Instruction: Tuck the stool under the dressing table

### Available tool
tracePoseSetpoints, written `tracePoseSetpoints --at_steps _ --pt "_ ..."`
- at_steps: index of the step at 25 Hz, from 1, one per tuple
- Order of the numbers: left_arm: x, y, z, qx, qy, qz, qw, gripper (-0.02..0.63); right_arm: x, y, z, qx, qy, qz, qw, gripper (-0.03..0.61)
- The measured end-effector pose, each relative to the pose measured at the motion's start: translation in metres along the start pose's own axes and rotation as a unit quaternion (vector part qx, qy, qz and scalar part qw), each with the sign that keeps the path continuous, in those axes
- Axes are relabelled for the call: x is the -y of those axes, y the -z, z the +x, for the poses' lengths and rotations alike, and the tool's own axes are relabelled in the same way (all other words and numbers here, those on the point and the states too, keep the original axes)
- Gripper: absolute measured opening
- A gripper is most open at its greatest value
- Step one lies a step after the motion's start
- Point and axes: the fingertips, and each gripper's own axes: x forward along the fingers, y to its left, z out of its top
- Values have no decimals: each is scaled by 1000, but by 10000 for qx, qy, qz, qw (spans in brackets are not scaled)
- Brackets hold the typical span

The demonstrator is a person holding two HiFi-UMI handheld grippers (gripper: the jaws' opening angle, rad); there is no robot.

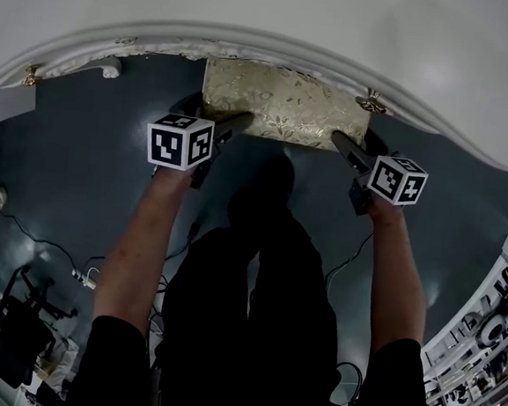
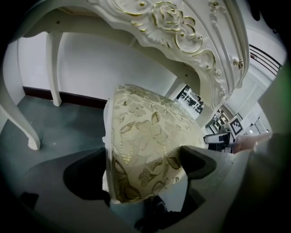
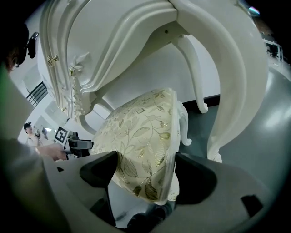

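Clamping the stool [image 1: 285, 103] at its two near corners with the left gripper [image 1: 215, 119] and right gripper [image 1: 351, 153], one in each hand, arms stretched forward over a dark grey floor [image 1: 81, 156]. Checked in left gripper view: left gripper [image 2: 141, 175] spread wide, pads pressed against either side of the gold floral seat [image 2: 145, 136], nothing else between them. Checked in right gripper view: same reading for right gripper [image 3: 145, 177], set wide across the seat edge, both pads touching fabric. Noted loose cables [image 1: 47, 243] on the floor down by the feet, well apart from the stool. Found the stool partly beneath the dressing table [image 1: 340, 28]: far part hidden under the white top, near strip showing in front of the carved rim. Noted white stool leg [image 3: 185, 129] standing apart from the curved front table leg [image 3: 236, 91] beside it; no contact seen. Noted gilt-carved apron [image 2: 173, 27] passing above the cushion without touching it. Logged brass drawer handle [image 1: 370, 101] just above the seat's right corner. Saw rear table leg [image 2: 53, 68] farther back, in front of a white wall [image 2: 100, 63] with dark skirting.
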Motion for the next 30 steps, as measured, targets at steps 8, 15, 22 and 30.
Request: tracePoseSetpoints --at_steps 8,15,22,30 --pt "-7 -32 12 300 -35 10 9995 517 8 -34 13 273 -95 -52 9996 417" --pt "-15 -54 22 621 -43 -44 9981 517 15 -60 25 623 -71 -33 9980 417" --pt "-13 -48 13 770 -26 -334 9965 511 16 -60 15 934 57 269 9953 417" --pt "-18 -10 -12 250 -610 -472 9967 310 9 -21 0 110 1016 -677 9925 294"
